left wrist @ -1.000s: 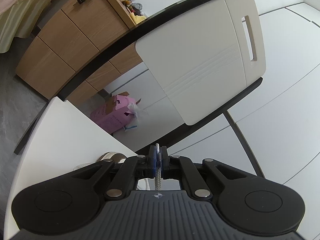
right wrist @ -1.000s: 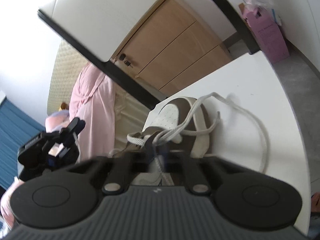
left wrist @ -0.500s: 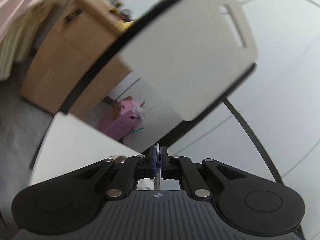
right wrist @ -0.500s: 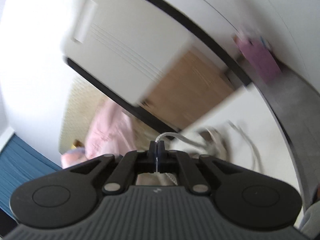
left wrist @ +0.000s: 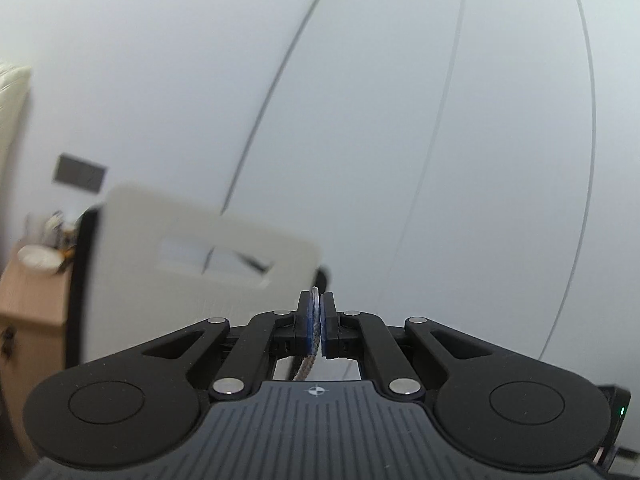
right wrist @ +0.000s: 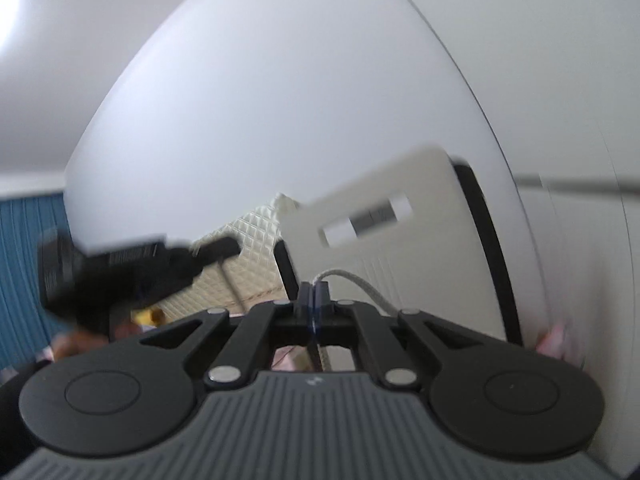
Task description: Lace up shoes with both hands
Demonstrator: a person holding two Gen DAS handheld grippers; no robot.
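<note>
Here both grippers, left gripper [left wrist: 316,312] and right gripper [right wrist: 315,300], pinch the lace [right wrist: 360,286].

1. White panelled wall [left wrist: 400,100], thin dark seams.
2. Dark switch plate [left wrist: 80,174] on wall.
3. White chair back [left wrist: 192,264], slot handle, black frame.
4. Wooden cabinet [left wrist: 28,300], clutter on top.
5. Cream quilted headboard [right wrist: 244,264].
6. Blue curtain [right wrist: 20,272].
</note>
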